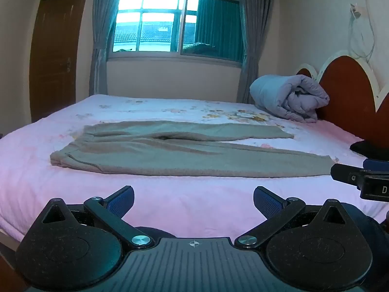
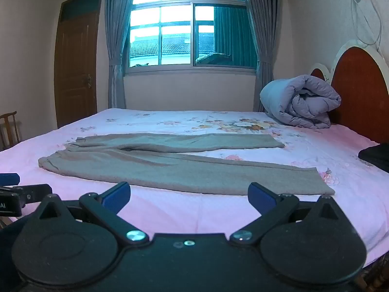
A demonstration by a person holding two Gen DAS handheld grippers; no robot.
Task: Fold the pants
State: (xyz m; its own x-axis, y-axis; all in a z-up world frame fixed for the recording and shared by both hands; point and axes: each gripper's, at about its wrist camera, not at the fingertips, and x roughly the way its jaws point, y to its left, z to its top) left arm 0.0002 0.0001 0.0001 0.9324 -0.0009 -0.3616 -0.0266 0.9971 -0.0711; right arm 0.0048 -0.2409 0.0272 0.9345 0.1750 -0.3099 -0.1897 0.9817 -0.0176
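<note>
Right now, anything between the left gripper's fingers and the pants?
No. In the left wrist view only bare pink bedsheet lies between the open left gripper and the pants.

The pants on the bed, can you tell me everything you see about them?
The pants are grey-brown, soft and knit-looking. They lie flat and unfolded on the pink flowered bedsheet, waistband to the left, both legs stretching right and spread slightly apart. The near leg reaches further right than the far one. Only the sheet touches them.
</note>
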